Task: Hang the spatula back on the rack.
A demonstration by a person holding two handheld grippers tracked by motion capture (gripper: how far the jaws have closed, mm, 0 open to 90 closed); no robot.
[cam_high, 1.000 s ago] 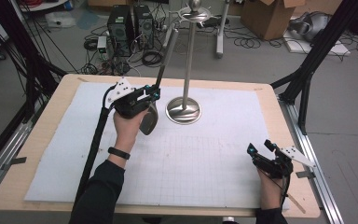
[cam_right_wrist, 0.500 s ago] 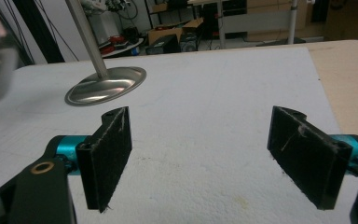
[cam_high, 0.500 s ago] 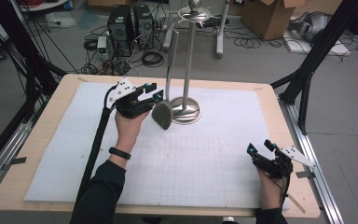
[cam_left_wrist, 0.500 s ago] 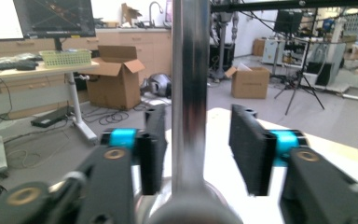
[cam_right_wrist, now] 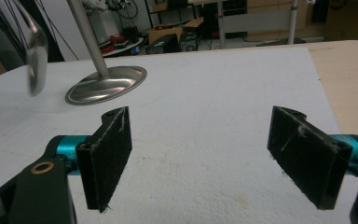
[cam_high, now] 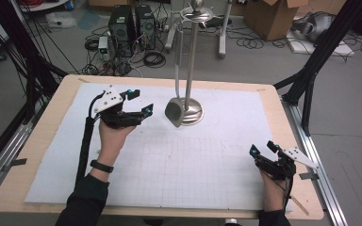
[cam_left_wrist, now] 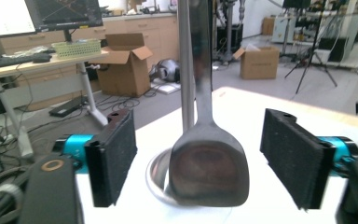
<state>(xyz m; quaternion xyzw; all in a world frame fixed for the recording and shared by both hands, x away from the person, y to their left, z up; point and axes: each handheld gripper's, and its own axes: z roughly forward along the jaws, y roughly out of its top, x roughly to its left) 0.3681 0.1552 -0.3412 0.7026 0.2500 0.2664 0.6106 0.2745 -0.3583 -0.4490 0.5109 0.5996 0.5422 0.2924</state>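
A steel spatula (cam_high: 175,112) hangs from the utensil stand (cam_high: 192,110) at the worktop's (cam_high: 42,141) far middle, on a white gridded sheet (cam_high: 202,155). The left gripper (cam_high: 140,101) sits just beside it, jaws apart, empty. The right gripper (cam_high: 262,151) rests open near the front right corner. Cables, boxes and computers litter the floor (cam_high: 264,61) beyond.

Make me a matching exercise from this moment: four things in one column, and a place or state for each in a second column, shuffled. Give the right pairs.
Things:
1. left gripper
2. right gripper
3. metal spatula
4. stand base

Places or states:
A. hangs from the stand's top ring, blade low beside the base
B. open, near the table's front right corner
C. round and shiny, resting on the white mat
D. open, jaws either side of the spatula blade without touching it

Pairs: 1-D, 2-B, 3-A, 4-C
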